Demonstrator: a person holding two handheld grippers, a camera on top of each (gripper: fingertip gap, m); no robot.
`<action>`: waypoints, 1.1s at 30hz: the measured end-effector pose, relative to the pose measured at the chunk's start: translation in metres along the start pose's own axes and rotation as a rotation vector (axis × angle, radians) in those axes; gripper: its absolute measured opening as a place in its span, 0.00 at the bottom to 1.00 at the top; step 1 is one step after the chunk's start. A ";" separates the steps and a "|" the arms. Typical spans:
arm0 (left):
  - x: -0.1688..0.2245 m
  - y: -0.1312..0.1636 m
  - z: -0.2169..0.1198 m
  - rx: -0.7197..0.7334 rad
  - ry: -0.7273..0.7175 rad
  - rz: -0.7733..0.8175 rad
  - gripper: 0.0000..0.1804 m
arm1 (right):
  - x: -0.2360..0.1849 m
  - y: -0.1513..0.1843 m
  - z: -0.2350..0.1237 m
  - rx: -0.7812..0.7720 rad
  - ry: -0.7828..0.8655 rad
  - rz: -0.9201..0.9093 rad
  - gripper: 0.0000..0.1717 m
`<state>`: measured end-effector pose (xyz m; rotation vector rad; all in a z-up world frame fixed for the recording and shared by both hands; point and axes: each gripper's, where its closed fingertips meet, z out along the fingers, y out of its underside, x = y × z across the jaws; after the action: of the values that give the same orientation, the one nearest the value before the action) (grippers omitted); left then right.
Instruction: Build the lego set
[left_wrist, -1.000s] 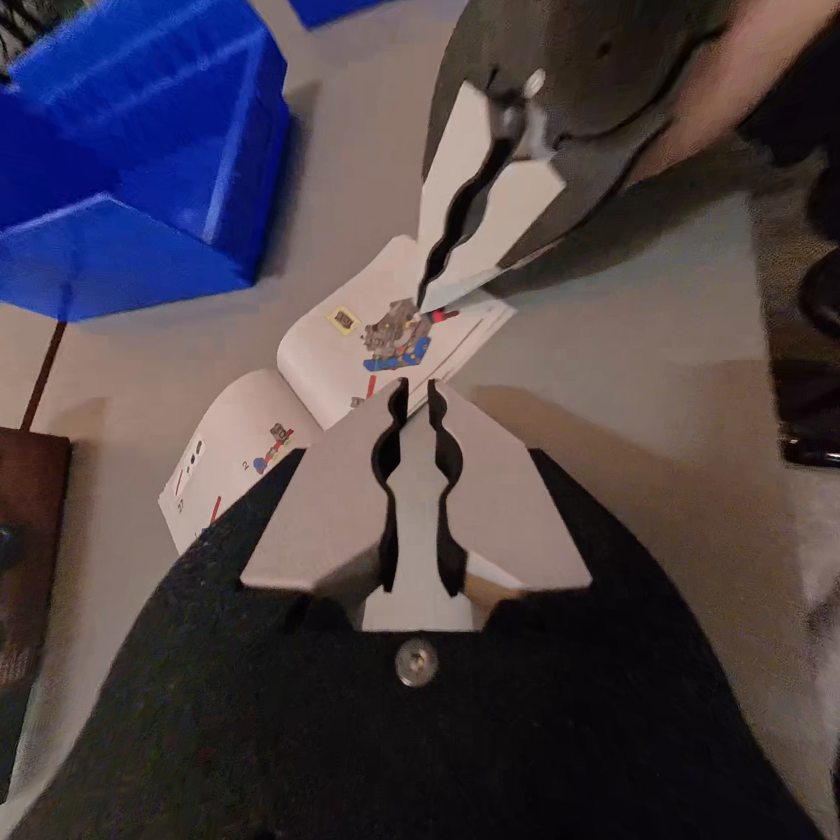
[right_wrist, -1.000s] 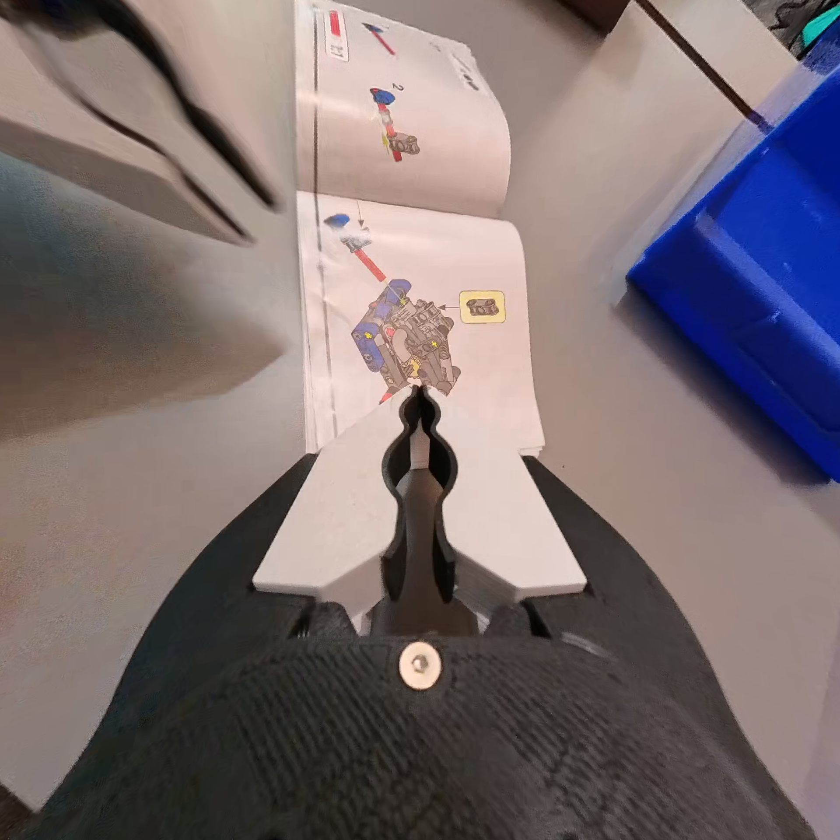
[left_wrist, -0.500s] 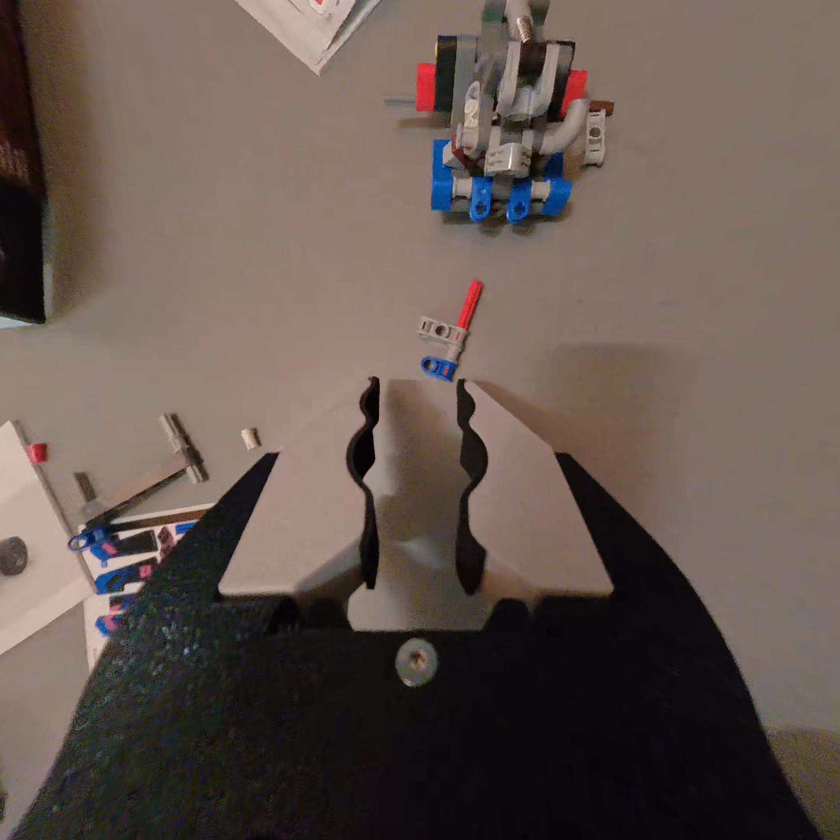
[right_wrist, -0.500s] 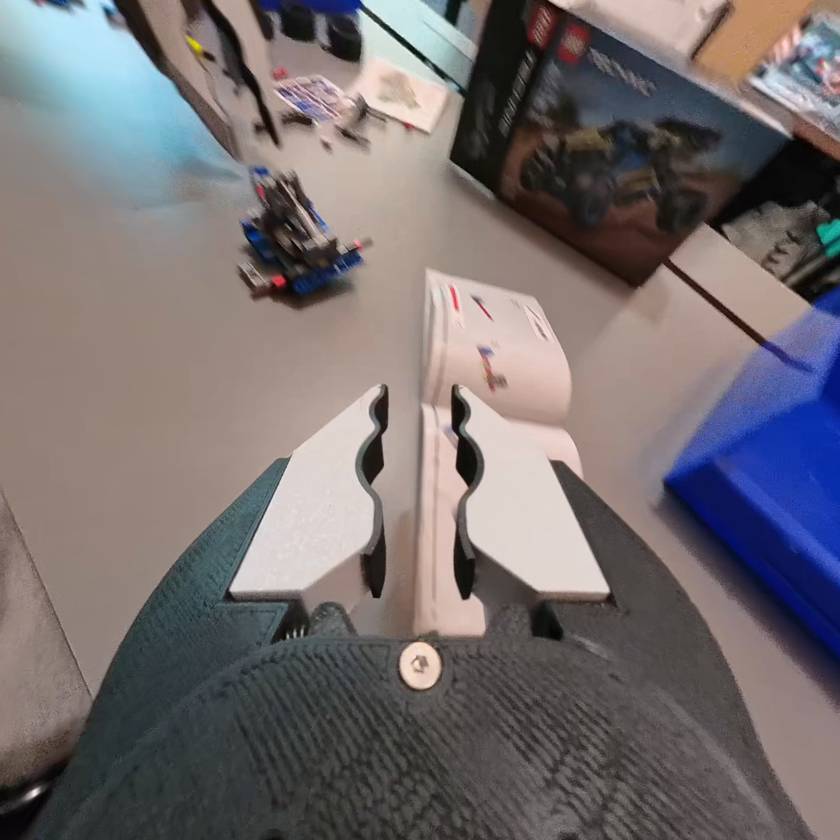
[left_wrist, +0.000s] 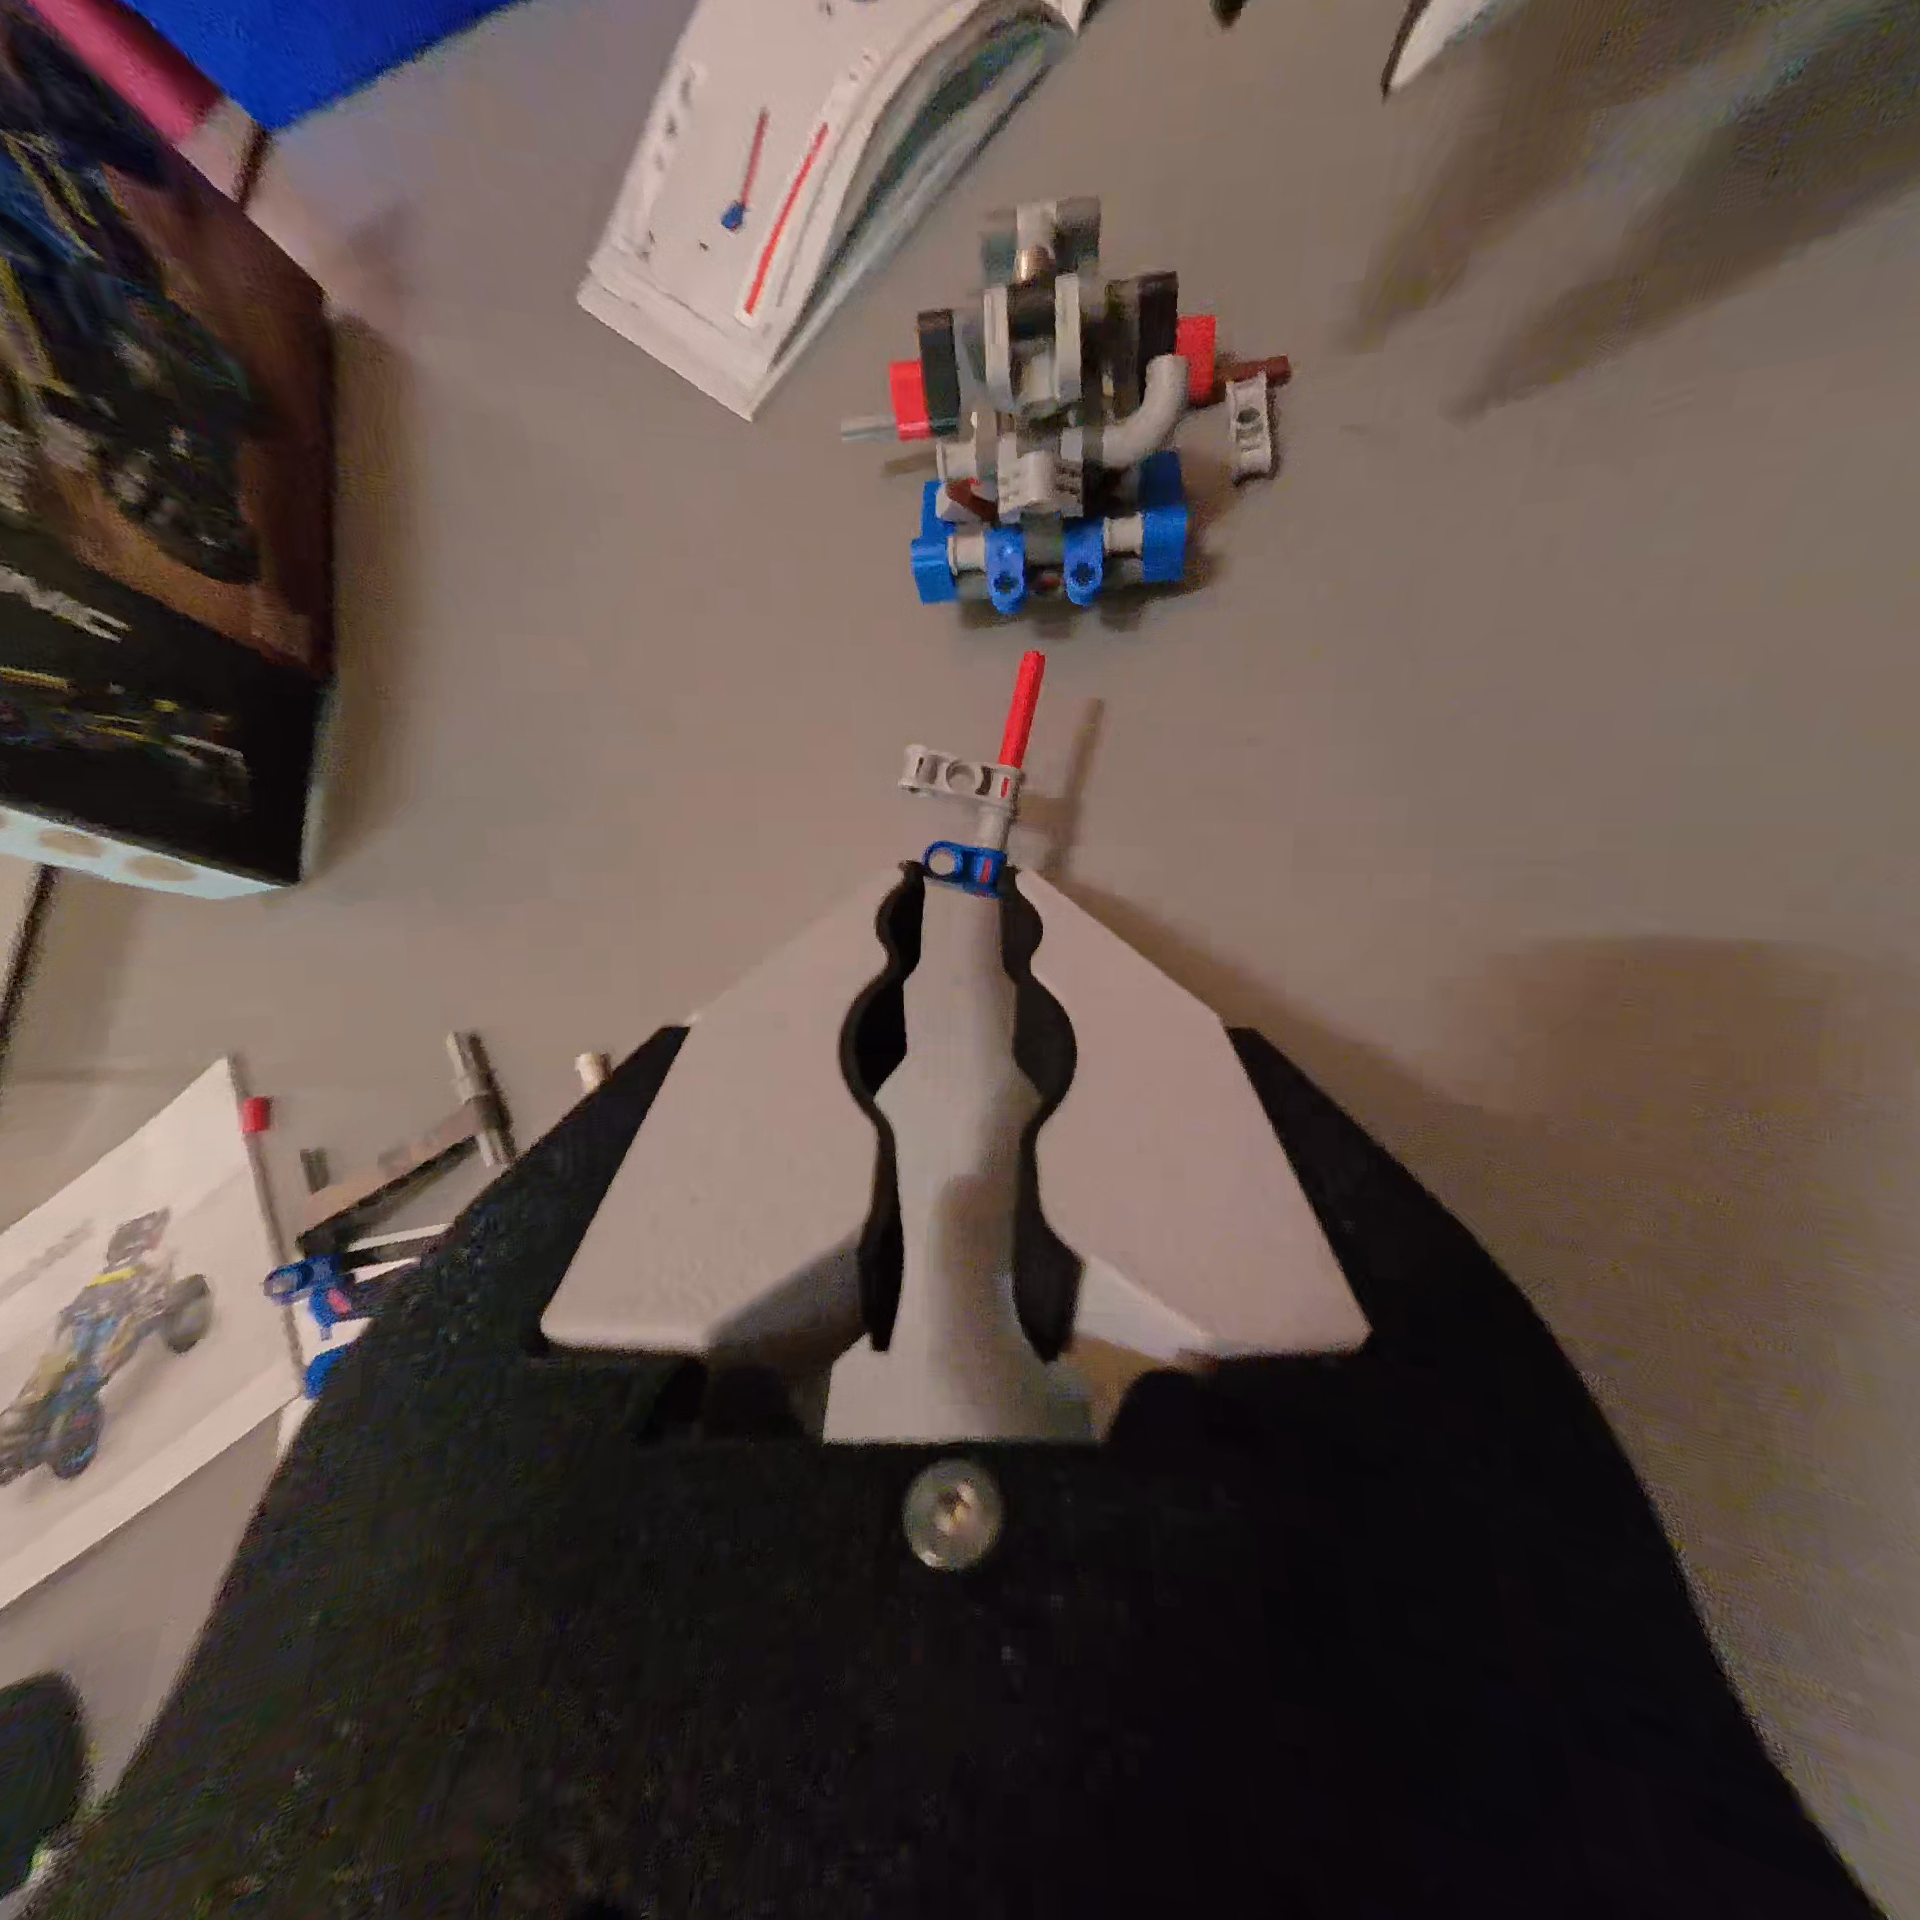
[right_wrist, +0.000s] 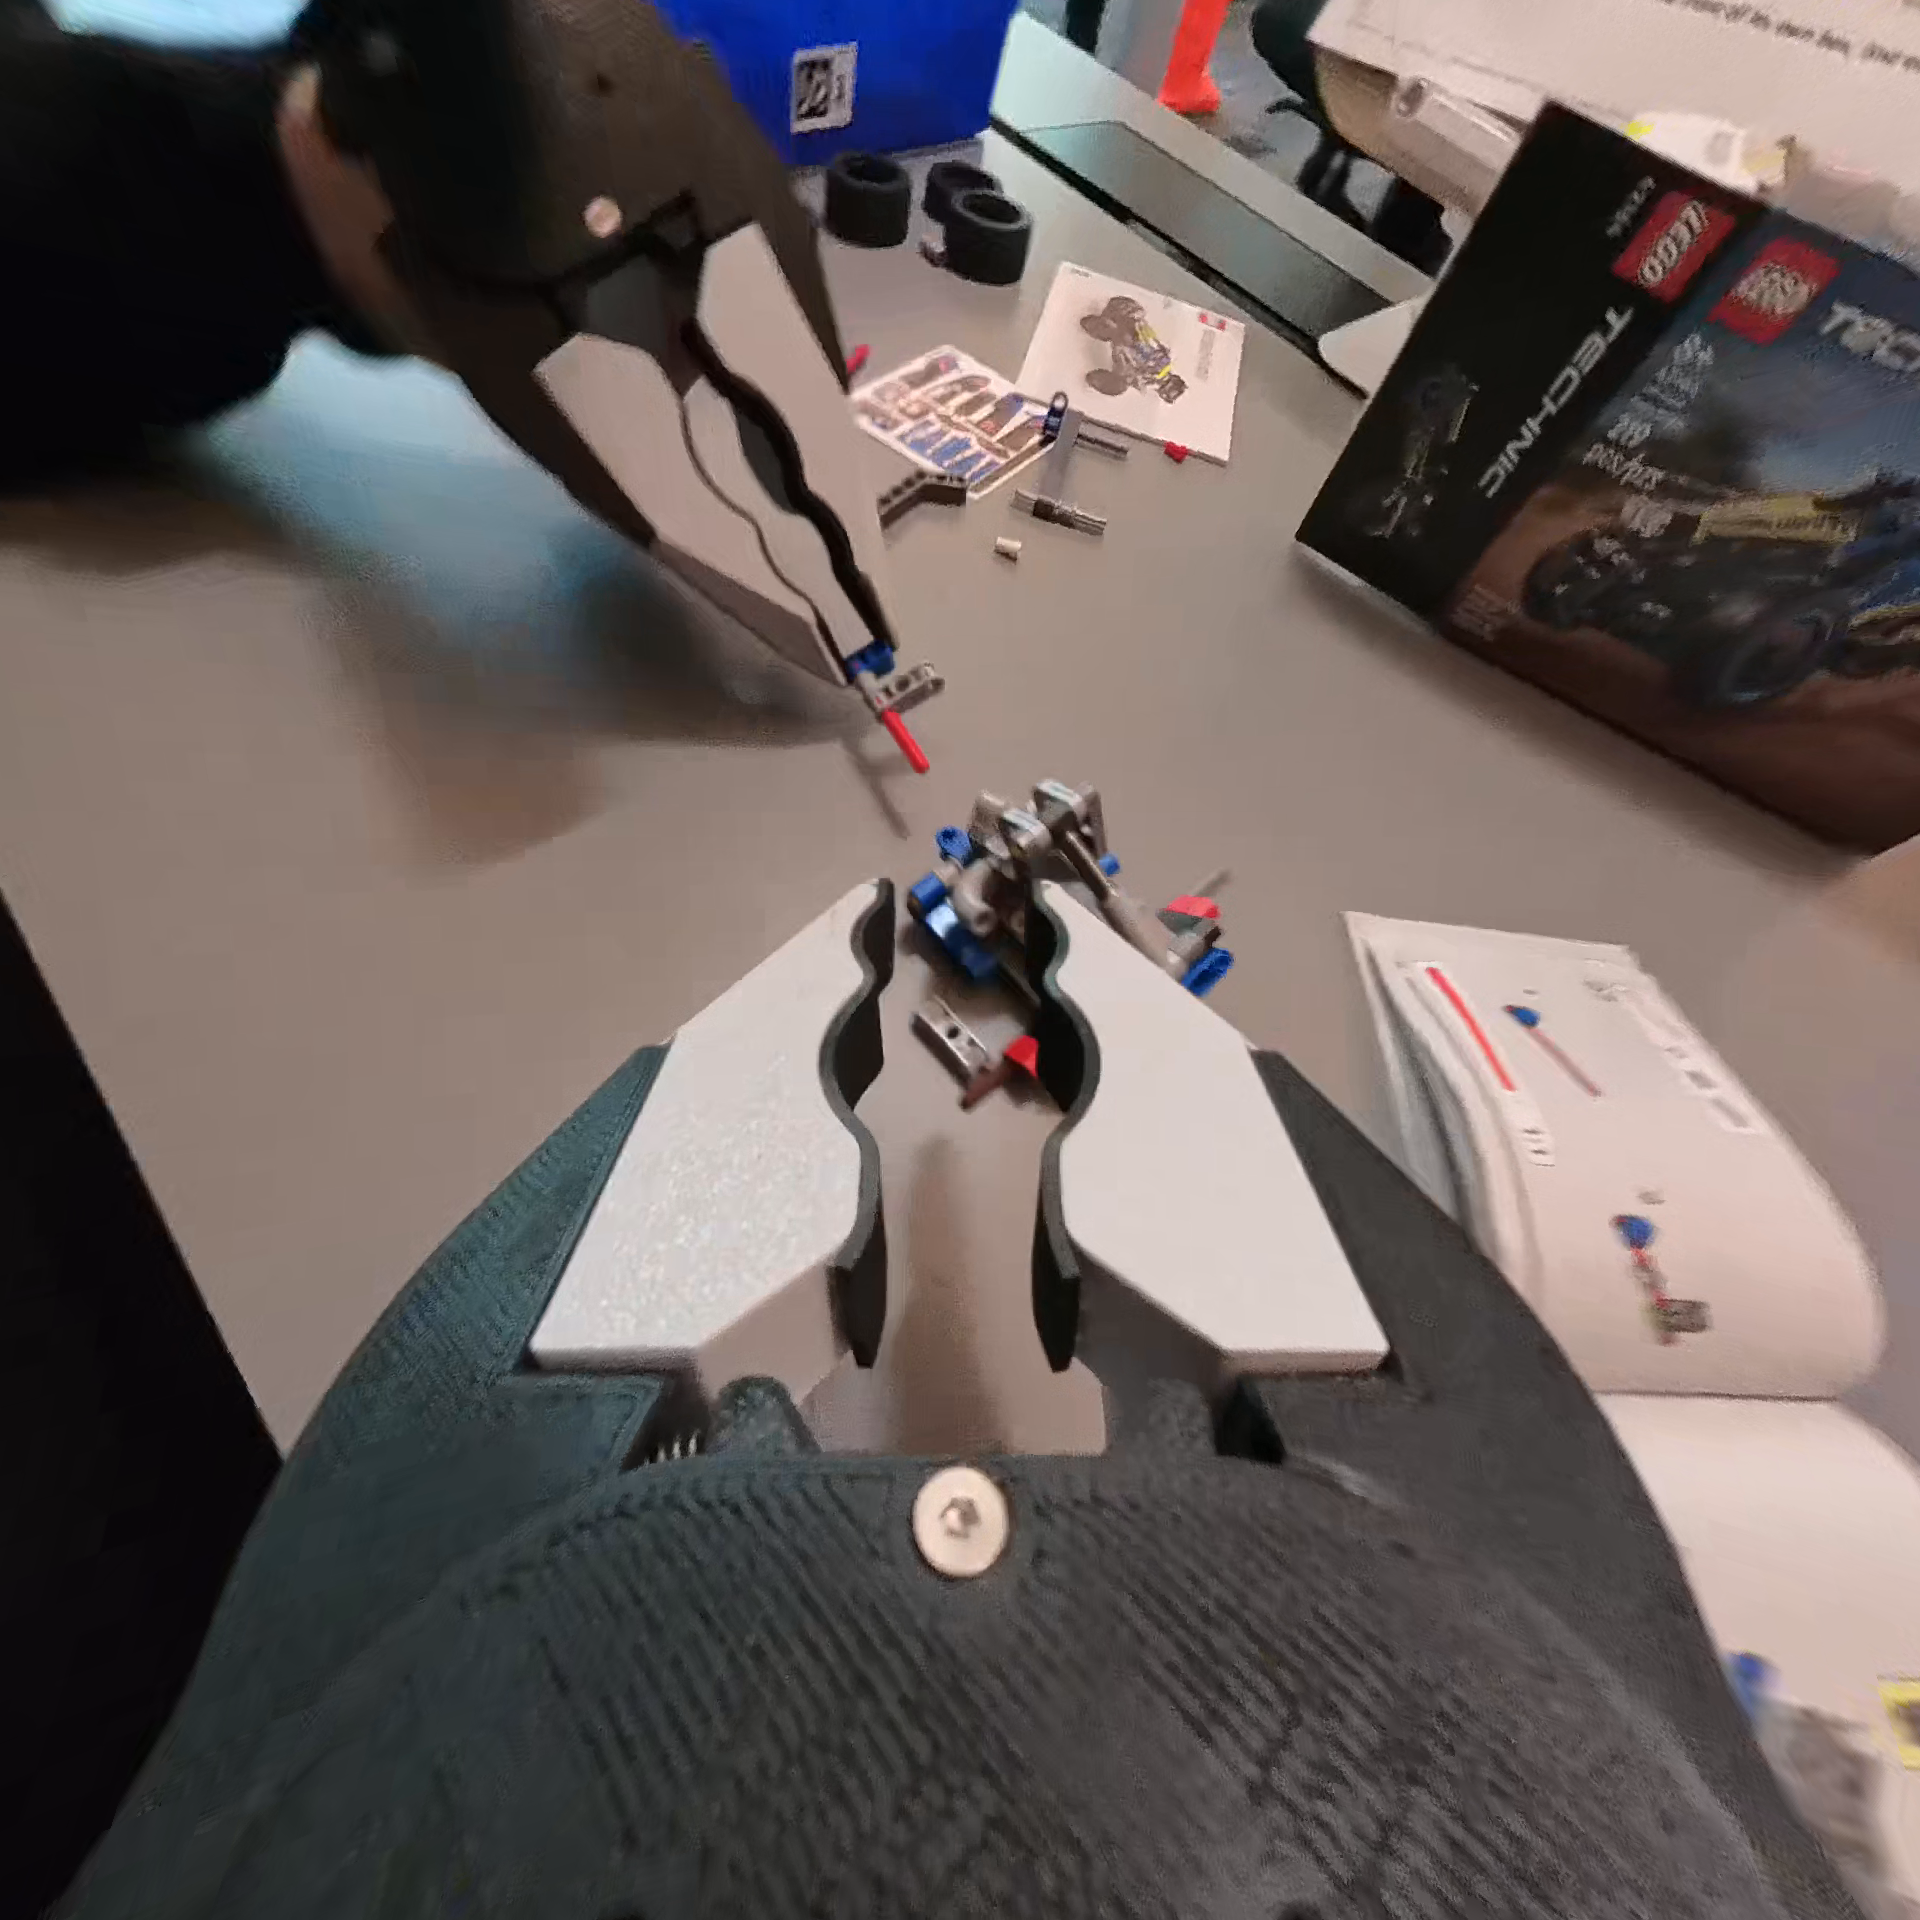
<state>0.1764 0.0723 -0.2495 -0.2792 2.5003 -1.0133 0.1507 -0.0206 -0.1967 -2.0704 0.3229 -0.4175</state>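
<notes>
My left gripper (left_wrist: 961, 883) is shut on the blue end piece of a small sub-assembly (left_wrist: 982, 790): a red axle through a grey connector and a blue connector. In the right wrist view the left gripper (right_wrist: 862, 649) holds this sub-assembly (right_wrist: 896, 698) tilted just above the grey table, and its shadow shows below it. A blue, grey and red brick model (left_wrist: 1049, 436) stands just beyond the axle tip. My right gripper (right_wrist: 961, 904) is open and hangs low over that model (right_wrist: 997, 883). A loose grey piece (right_wrist: 951, 1034) lies on the table between its fingers.
An open instruction booklet (right_wrist: 1558, 1122) lies right of the model and also shows in the left wrist view (left_wrist: 810, 187). A dark set box (right_wrist: 1662, 468) stands at the far right. A leaflet (right_wrist: 1132, 364), loose parts (right_wrist: 1049, 488), black tyres (right_wrist: 935, 213) and a blue bin (right_wrist: 862, 62) lie farther back.
My left gripper reached the small sub-assembly on the table, closed on its blue end and raised it. My right gripper swung from the booklet to above the model, still open.
</notes>
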 end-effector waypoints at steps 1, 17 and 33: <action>-0.004 -0.006 -0.004 0.043 -0.072 0.024 0.06 | -0.004 -0.003 0.004 0.013 0.001 0.061 0.14; 0.021 -0.085 -0.042 0.393 -0.390 0.394 0.06 | -0.034 -0.048 0.012 0.313 -0.257 0.288 0.01; 0.058 -0.064 -0.032 0.268 0.247 0.197 0.03 | -0.054 -0.019 0.018 0.182 -0.213 -0.208 0.01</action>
<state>0.1114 0.0271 -0.2021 0.1807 2.4997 -1.3486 0.1107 0.0234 -0.1972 -1.9534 -0.0566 -0.3333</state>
